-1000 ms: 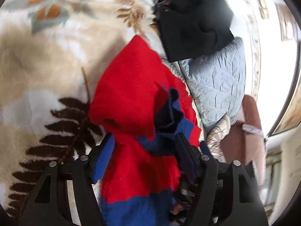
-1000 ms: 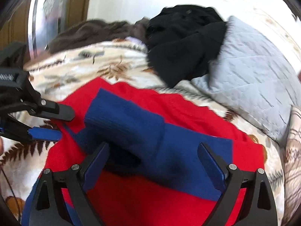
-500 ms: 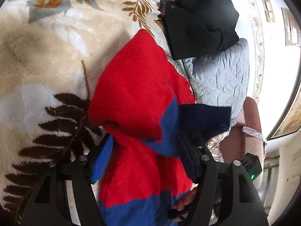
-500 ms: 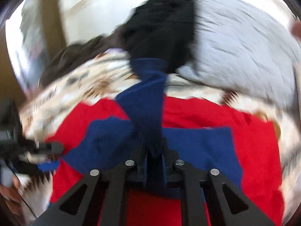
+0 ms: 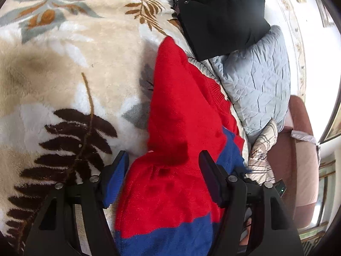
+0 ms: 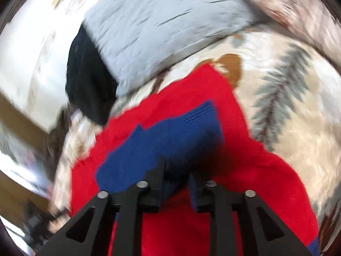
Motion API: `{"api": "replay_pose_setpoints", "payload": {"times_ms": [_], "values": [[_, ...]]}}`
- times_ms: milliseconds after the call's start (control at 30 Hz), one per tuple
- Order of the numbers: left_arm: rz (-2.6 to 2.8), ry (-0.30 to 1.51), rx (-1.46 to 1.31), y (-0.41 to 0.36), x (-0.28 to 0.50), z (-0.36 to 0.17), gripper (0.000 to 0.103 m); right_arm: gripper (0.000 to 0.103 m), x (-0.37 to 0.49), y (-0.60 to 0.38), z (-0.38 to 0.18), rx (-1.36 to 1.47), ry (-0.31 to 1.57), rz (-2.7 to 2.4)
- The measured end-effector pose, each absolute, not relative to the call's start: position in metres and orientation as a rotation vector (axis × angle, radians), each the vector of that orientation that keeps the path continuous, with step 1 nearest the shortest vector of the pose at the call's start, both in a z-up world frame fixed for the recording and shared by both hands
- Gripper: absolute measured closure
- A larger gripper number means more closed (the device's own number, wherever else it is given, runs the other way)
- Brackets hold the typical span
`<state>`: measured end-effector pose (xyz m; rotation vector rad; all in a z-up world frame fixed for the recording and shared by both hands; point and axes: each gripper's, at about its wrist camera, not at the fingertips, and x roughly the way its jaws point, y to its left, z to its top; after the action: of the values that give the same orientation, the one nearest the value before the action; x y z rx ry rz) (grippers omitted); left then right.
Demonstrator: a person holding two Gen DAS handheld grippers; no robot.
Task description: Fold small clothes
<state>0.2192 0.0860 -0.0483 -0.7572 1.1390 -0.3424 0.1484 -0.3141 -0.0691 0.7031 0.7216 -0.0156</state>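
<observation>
A small red and blue knitted sweater (image 5: 181, 111) lies on a cream leaf-patterned blanket (image 5: 64, 64). My left gripper (image 5: 164, 166) is open, its fingers either side of a raised red fold near the blue hem. In the right wrist view, my right gripper (image 6: 177, 179) is shut on the blue sleeve (image 6: 170, 140), which lies across the red body (image 6: 255, 181). That view is blurred by motion.
A black garment (image 5: 219, 15) lies beyond the sweater, partly on a grey quilted pillow (image 5: 260, 81). A plaid cloth (image 5: 262, 149) and a brown chair (image 5: 298, 149) are at the right. In the right wrist view the pillow (image 6: 170, 21) and black garment (image 6: 87, 81) sit behind the sweater.
My right gripper shut on the blue sleeve and swung it rightward across the red body. The sleeve left the left wrist view. My left gripper stayed open on the fold.
</observation>
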Motion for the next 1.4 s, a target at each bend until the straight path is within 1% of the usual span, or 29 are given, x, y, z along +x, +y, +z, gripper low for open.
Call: {"api": "replay_pose_setpoints", "payload": {"times_ms": [33,67,133,167,200,267,333,367,400,500,533,567,600,700,733,767,800,833,900,933,967,1000,1067,1100,1167,1200,1233,1300,1400], "values": [[-0.343,1.137,-0.747,0.084,0.219,-0.047,0.036,0.063,0.148,-0.322,-0.071,0.755,0.7,-0.023],[-0.341,1.134,-0.731,0.082,0.219,-0.046,0.036,0.052,0.149,-0.326,-0.072,0.779,0.696,-0.039],[-0.331,1.128,-0.698,0.077,0.218,-0.044,0.036,0.052,0.159,-0.328,-0.075,0.777,0.729,-0.054],[-0.325,1.12,-0.678,0.075,0.218,-0.042,0.036,0.064,0.162,-0.327,-0.073,0.757,0.74,-0.051],[-0.314,1.108,-0.66,0.074,0.217,-0.041,0.037,0.098,0.166,-0.325,-0.067,0.721,0.745,-0.041],[-0.279,1.072,-0.613,0.074,0.214,-0.034,0.039,0.097,0.164,-0.32,-0.045,0.652,0.679,-0.021],[-0.249,1.043,-0.566,0.074,0.212,-0.028,0.039,0.098,0.156,-0.325,-0.028,0.655,0.578,-0.012],[-0.239,1.037,-0.553,0.075,0.213,-0.027,0.039,0.098,0.155,-0.329,-0.027,0.66,0.57,-0.023],[-0.232,1.037,-0.546,0.075,0.213,-0.027,0.039,0.098,0.158,-0.333,-0.032,0.657,0.59,-0.045],[-0.206,1.073,-0.532,0.075,0.217,-0.036,0.039,0.098,0.178,-0.342,-0.073,0.61,0.835,-0.142],[-0.203,1.086,-0.538,0.076,0.218,-0.038,0.039,0.099,0.176,-0.345,-0.078,0.627,0.844,-0.128],[-0.197,1.086,-0.555,0.079,0.217,-0.038,0.039,0.097,0.17,-0.345,-0.071,0.628,0.813,-0.125],[-0.193,1.072,-0.565,0.082,0.215,-0.035,0.039,0.089,0.164,-0.344,-0.062,0.616,0.787,-0.136],[-0.191,0.983,-0.539,0.083,0.207,-0.017,0.039,0.086,0.143,-0.337,-0.03,0.568,0.654,-0.12],[-0.192,0.954,-0.498,0.079,0.204,-0.011,0.039,0.084,0.137,-0.334,-0.025,0.565,0.625,-0.092],[-0.192,0.944,-0.464,0.073,0.203,-0.007,0.039,0.077,0.137,-0.332,-0.026,0.561,0.631,-0.075],[-0.194,0.943,-0.421,0.065,0.202,-0.008,0.039,0.074,0.14,-0.329,-0.031,0.549,0.667,-0.057],[-0.195,0.964,-0.376,0.055,0.202,-0.012,0.039,0.074,0.148,-0.325,-0.046,0.532,0.747,-0.044],[-0.194,1.043,-0.323,0.042,0.207,-0.03,0.039,0.08,0.16,-0.318,-0.075,0.508,0.913,-0.047],[-0.196,1.088,-0.305,0.038,0.21,-0.039,0.039,0.08,0.155,-0.316,-0.071,0.493,0.867,-0.055],[-0.191,1.106,-0.282,0.035,0.211,-0.046,0.039,0.077,0.153,-0.315,-0.064,0.493,0.862,-0.055],[-0.188,1.087,-0.268,0.034,0.209,-0.043,0.039,0.074,0.151,-0.315,-0.058,0.509,0.871,-0.041],[-0.204,1.085,-0.267,0.034,0.207,-0.038,0.039,0.074,0.146,-0.315,-0.049,0.533,0.865,0.011],[-0.215,1.093,-0.271,0.033,0.207,-0.039,0.038,0.068,0.145,-0.314,-0.051,0.516,0.887,0.021],[-0.217,1.117,-0.243,0.029,0.208,-0.044,0.038,0.058,0.148,-0.306,-0.069,0.451,1.03,0.009],[-0.209,1.105,-0.195,0.024,0.206,-0.045,0.037,0.059,0.147,-0.304,-0.076,0.421,1.055,0.017],[-0.201,1.098,-0.155,0.019,0.205,-0.044,0.037,0.059,0.141,-0.301,-0.07,0.389,1.024,0.022],[-0.196,1.098,-0.104,0.011,0.197,-0.043,0.037,0.06,0.134,-0.304,-0.063,0.423,1.05,0.006],[-0.228,1.172,-0.126,0.017,0.181,-0.037,0.037,0.059,0.111,-0.312,-0.048,0.462,1.057,0.022]]}}
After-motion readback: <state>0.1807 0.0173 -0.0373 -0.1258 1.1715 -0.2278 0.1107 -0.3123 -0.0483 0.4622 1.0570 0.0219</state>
